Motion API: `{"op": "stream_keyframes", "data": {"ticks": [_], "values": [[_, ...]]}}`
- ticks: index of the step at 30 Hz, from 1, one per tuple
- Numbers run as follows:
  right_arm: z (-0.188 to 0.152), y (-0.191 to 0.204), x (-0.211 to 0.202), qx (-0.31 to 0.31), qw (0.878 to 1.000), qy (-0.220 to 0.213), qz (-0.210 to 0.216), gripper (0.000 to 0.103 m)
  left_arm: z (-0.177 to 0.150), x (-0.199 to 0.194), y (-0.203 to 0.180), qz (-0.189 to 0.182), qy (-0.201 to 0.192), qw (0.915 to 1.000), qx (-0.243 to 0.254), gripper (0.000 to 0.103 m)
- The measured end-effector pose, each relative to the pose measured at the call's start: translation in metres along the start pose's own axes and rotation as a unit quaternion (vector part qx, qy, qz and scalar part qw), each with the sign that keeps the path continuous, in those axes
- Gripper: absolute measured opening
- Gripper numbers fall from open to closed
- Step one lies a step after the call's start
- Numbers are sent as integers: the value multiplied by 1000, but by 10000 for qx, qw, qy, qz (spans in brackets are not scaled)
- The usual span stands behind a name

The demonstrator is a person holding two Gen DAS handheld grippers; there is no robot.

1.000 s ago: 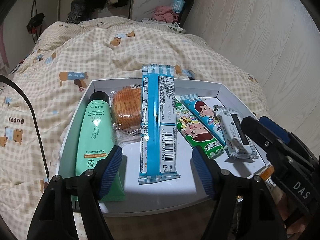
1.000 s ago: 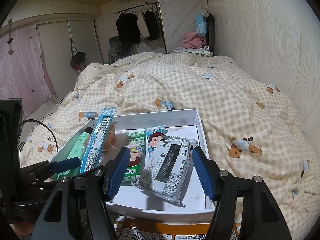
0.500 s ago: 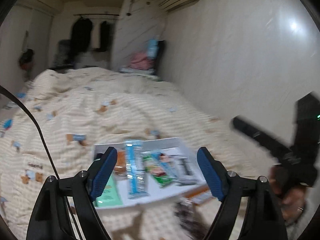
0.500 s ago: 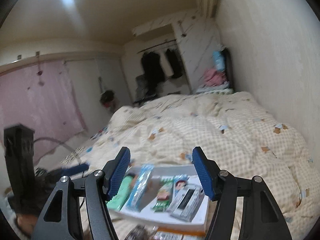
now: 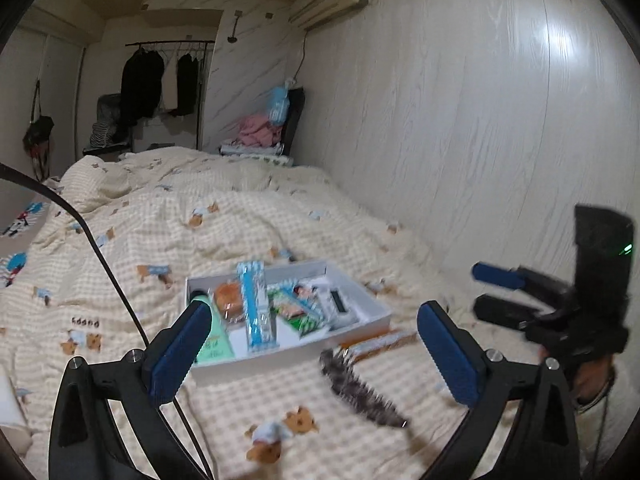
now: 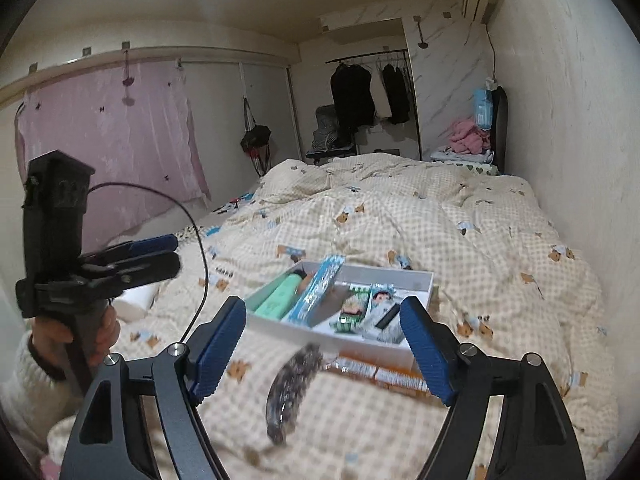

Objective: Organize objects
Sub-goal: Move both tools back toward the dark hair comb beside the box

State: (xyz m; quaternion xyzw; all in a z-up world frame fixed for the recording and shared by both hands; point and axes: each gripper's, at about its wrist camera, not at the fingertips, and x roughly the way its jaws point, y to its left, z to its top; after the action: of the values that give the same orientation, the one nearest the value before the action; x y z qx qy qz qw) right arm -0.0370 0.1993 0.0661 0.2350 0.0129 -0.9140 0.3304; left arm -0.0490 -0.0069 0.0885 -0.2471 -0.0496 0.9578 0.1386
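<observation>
Bedding fills most of both views: a cream checked quilt (image 5: 248, 216) printed with small bears, spread over the bed beside a pale wood-grain wall (image 5: 460, 128). At the far end hangs a rack of dark clothes (image 6: 368, 92), with a pink curtain (image 6: 108, 136) along the other side of the room.

On the quilt, just in front of the tray, lies a dark speckled packet (image 6: 292, 388), blurred, and beside it an orange-and-white box (image 6: 384, 374) half tucked under the tray's near edge. A black cable (image 5: 108, 280) crosses the left wrist view.

The white tray (image 6: 424, 284) sits on the quilt, well ahead of both grippers. Inside, from the left: a green tube (image 6: 280, 294) with a black cap, an orange round snack (image 5: 229, 298), a long blue-and-white packet (image 5: 256, 312) lying across the middle, two cartoon-printed candy packs (image 6: 362, 304), and a white-and-black wrapper (image 6: 386, 320).

The left gripper (image 5: 312, 356) has its jaws opening, very wide, with nothing between them. The right gripper (image 6: 324, 348) is also opening, empty, above the quilt. Each is held by a hand (image 6: 76, 334) in a cream sleeve.
</observation>
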Motion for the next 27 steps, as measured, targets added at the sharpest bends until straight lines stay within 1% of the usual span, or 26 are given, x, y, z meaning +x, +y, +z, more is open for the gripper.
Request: {"op": "stream_keyframes", "data": {"ticks": [3, 7, 9, 13, 14, 16, 18, 22, 25, 27], "values": [[-16, 5, 1, 69, 9999, 70, -18, 81, -16, 15, -6, 205, 294, 9992, 154, 103], [-29, 3, 6, 13, 9999, 143, -89, 81, -35, 37, -12, 410, 728, 9962, 264, 103], [-38, 1, 10, 110, 9998, 123, -108, 81, -42, 44, -15, 553, 825, 9944, 370, 103], [-55, -2, 10, 279, 9989, -4, -370, 81, -62, 55, -25, 886, 884, 9906, 551, 103], [-59, -3, 13, 318, 9990, 42, -327, 81, -65, 55, -27, 902, 880, 9903, 578, 103], [-60, -8, 17, 428, 9987, 131, -239, 81, -66, 55, -28, 820, 903, 9907, 607, 103], [-59, -13, 17, 546, 9982, 147, -197, 81, -65, 56, -25, 765, 925, 9913, 547, 103], [-61, -19, 17, 708, 9972, 165, -175, 81, -67, 65, -13, 628, 1159, 9910, 233, 103], [-61, -19, 16, 713, 9971, 182, -186, 81, -68, 63, -5, 517, 1186, 9916, 5, 103], [-61, -19, 17, 712, 9971, 187, -188, 81, -68, 61, -1, 519, 1159, 9918, -137, 103]]}}
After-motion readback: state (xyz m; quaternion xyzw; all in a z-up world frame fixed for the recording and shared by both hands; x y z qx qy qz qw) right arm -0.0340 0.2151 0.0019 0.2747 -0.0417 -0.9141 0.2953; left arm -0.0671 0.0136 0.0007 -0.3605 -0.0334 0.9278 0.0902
